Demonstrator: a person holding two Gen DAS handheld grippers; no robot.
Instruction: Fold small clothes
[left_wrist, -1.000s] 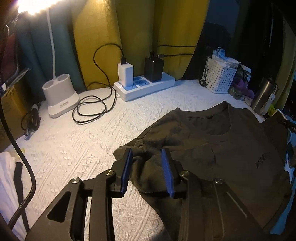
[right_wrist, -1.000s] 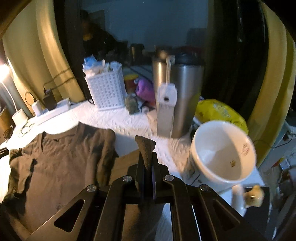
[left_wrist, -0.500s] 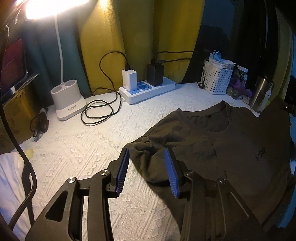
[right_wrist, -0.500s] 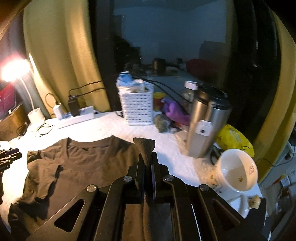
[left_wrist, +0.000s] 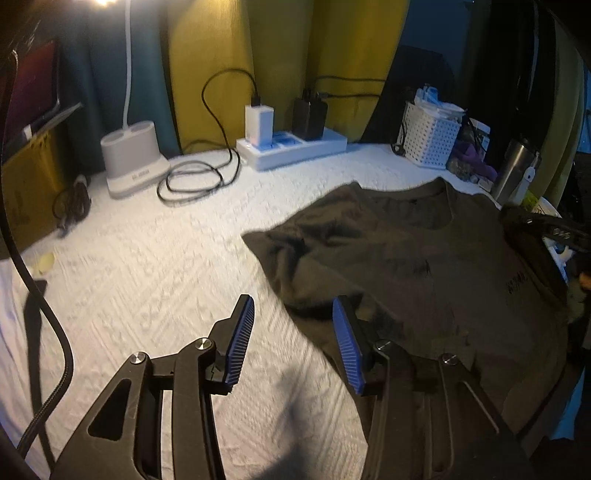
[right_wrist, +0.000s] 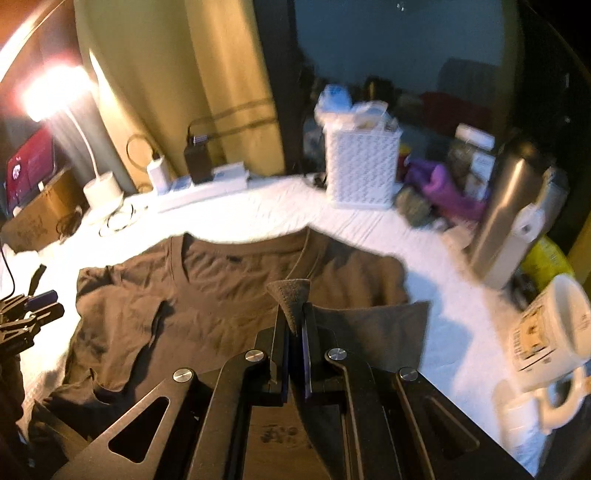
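A dark olive T-shirt (left_wrist: 424, 266) lies on the white textured cloth, neck toward the far side, its left sleeve bunched. It fills the middle of the right wrist view (right_wrist: 207, 295). My left gripper (left_wrist: 293, 343) is open and empty, just left of the shirt's left edge, above the cloth. My right gripper (right_wrist: 294, 321) is shut on a pinch of the shirt's right sleeve (right_wrist: 373, 332) and holds it lifted over the shirt body. The left gripper also shows in the right wrist view (right_wrist: 37, 306) at the far left. The right gripper also shows in the left wrist view (left_wrist: 550, 232) at the right edge.
A power strip (left_wrist: 291, 147) with chargers, a coiled black cable (left_wrist: 195, 181) and a lamp base (left_wrist: 129, 158) stand at the back. A white basket (right_wrist: 362, 170), steel flask (right_wrist: 513, 210) and white mug (right_wrist: 550, 332) stand on the right.
My right gripper has carried the pinched sleeve up and leftward over the shirt. My left gripper has let go of the left sleeve, opened wider and drawn back to the left.
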